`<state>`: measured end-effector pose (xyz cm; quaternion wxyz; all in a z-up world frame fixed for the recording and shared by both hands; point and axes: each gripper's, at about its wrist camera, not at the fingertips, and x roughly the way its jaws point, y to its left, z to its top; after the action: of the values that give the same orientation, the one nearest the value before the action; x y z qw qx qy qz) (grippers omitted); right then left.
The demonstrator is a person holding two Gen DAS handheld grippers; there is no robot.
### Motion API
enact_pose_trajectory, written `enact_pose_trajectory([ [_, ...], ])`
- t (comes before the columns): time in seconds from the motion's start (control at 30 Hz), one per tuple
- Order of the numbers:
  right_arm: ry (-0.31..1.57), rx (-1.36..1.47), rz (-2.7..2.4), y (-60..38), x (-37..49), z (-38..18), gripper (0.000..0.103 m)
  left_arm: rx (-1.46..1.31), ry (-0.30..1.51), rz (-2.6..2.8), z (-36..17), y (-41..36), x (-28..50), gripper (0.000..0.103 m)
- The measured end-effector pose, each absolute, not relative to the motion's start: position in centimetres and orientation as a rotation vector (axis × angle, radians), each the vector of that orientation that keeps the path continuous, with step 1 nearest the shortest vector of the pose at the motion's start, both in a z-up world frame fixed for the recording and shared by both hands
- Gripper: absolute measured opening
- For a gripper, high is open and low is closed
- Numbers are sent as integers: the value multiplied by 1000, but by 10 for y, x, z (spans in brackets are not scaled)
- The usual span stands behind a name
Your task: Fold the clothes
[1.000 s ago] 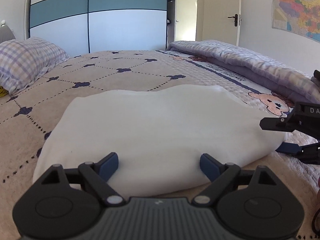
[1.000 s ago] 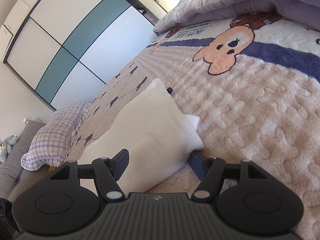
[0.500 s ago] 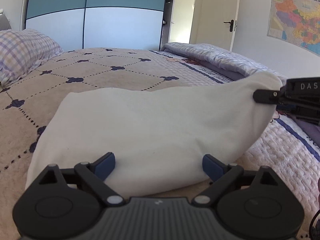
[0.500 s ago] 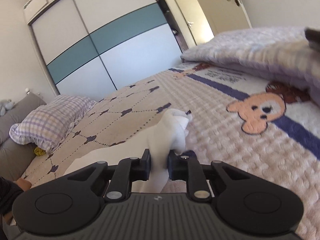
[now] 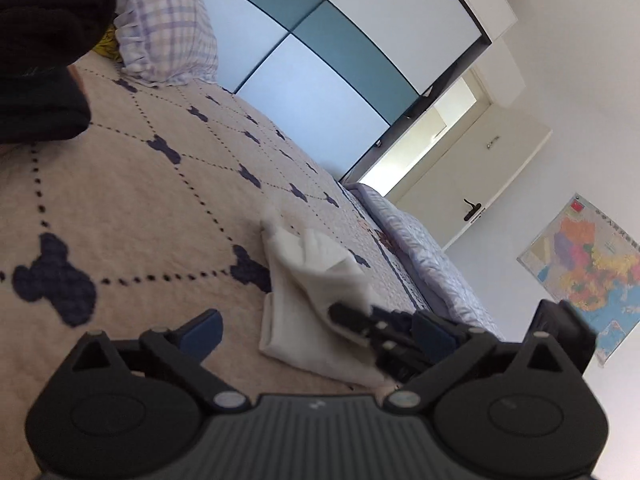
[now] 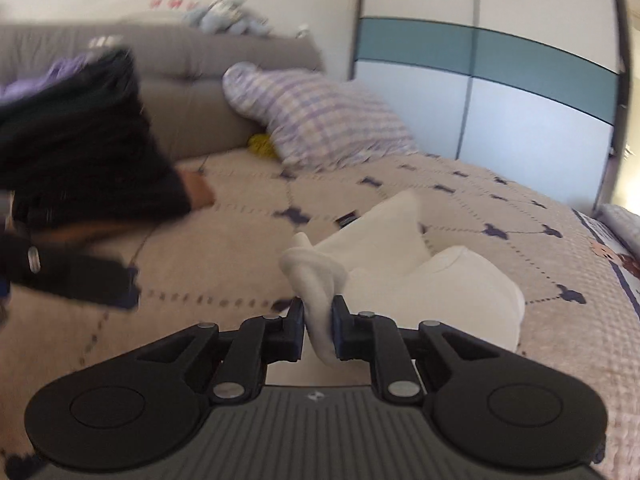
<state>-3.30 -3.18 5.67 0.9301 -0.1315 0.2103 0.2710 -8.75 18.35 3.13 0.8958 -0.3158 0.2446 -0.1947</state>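
A white garment (image 5: 308, 288) lies partly folded on the beige quilted bed (image 5: 120, 208). My right gripper (image 6: 318, 320) is shut on a bunched corner of the white garment (image 6: 400, 248) and holds it raised above the rest of the cloth. The right gripper also shows in the left wrist view (image 5: 360, 322), gripping the garment's edge. My left gripper (image 5: 320, 330) is open and empty, tilted, with the garment lying ahead between its spread fingers. The left gripper body shows blurred at the left of the right wrist view (image 6: 76, 276).
A checked purple pillow (image 6: 320, 120) and a yellow item (image 6: 262, 146) lie at the grey headboard (image 6: 192, 72). A folded lilac duvet (image 5: 424, 256) runs along the bed's far side. A person's dark sleeve (image 6: 80, 148) is at left. Wardrobe (image 5: 320, 60) and door (image 5: 472, 184) stand behind.
The right gripper closed on the garment's corner and carried it up and over toward the left, folding the cloth. The left gripper stayed open and tilted sharply away.
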Motion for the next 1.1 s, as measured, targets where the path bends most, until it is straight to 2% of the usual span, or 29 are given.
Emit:
enact_pose_trajectory([
  [0.07,470,-345,562,-14,-36,40,16,-649,525,-388,29,183,-85,101],
  [0.2,473,-312,554,-24,-41,53,16,-701,563,-393,25,175,-70,101],
  [0.33,438,-319,616,-28,-65,63,37,-722,573,-412,25,166,-51,101],
  [0.37,433,-307,617,-31,-68,64,39,-741,570,-411,24,167,-47,101],
  [0.63,458,-156,619,-73,-67,57,40,-743,627,-419,26,152,-17,101],
  [0.9,436,17,601,-117,-65,62,39,-701,637,-408,38,134,-19,101],
  [1.1,430,127,510,-166,-64,57,50,-719,616,-417,48,130,-40,101],
])
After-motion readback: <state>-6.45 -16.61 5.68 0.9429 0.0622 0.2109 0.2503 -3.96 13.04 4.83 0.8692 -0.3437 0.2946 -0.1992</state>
